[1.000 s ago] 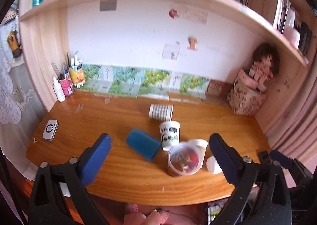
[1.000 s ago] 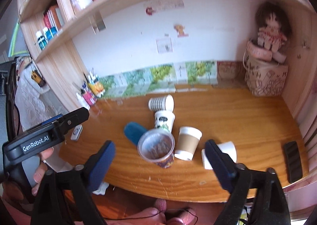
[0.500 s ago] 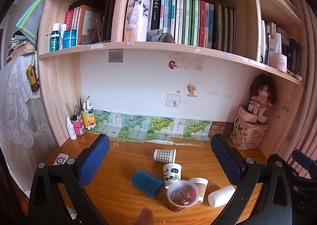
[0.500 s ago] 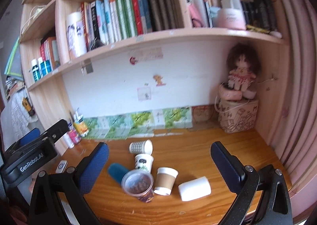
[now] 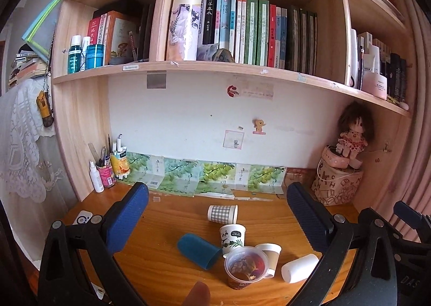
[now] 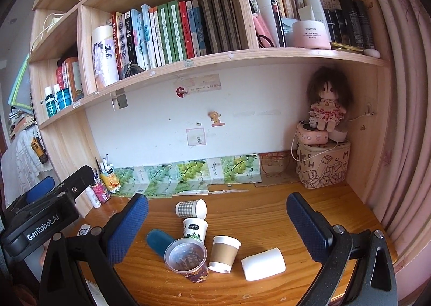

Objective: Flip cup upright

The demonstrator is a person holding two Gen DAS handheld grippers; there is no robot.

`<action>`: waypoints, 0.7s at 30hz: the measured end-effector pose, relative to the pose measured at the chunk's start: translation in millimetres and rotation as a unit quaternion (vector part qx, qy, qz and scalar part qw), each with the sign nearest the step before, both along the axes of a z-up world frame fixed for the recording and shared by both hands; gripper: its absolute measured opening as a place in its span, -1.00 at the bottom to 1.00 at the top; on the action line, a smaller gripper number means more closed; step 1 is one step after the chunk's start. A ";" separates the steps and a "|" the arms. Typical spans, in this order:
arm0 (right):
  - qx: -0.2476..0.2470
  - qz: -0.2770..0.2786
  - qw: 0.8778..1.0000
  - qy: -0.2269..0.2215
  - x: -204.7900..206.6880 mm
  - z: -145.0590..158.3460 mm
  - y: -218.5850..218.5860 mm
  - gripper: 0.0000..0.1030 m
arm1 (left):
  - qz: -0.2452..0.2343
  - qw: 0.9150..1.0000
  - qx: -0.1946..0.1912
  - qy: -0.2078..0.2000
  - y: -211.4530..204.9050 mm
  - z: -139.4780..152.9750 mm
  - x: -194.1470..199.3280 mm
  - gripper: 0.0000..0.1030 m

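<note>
A wooden worktop (image 6: 269, 214) under bookshelves holds a cluster of cups. From left: a blue cup (image 6: 159, 241) on its side, a checked cup (image 6: 190, 208) on its side behind, a panda cup (image 6: 195, 228) upright, a clear cup (image 6: 186, 256) and a brown-sleeved cup (image 6: 224, 253) upright, and a white cup (image 6: 263, 263) on its side. The left claw (image 5: 216, 221) and right claw (image 6: 216, 221) hover wide open, empty. To right a fallen cup well, probably grip its side wall gently, then tilt it onto its base.

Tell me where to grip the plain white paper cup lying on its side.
Grip the plain white paper cup across its side wall near mid-length, coming from above. It lies on the wooden desk with open space to its right, and the right gripper is nearest it.
</note>
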State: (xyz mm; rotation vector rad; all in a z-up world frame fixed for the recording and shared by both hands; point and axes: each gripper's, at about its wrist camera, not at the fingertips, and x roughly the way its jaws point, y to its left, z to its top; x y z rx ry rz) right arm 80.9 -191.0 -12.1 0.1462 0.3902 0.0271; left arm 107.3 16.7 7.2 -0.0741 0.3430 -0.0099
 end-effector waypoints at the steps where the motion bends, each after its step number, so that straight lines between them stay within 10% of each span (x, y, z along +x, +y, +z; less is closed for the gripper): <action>1: 0.000 0.003 1.000 0.000 0.1 0.0 0.5 1.00 | 0.001 1.000 0.001 -0.002 0.0 0.3 -0.8 0.99; 21: 0.003 0.020 1.000 -0.001 -4.1 -0.1 5.6 0.99 | 0.007 1.000 0.001 -0.001 6.8 1.1 -8.1 0.99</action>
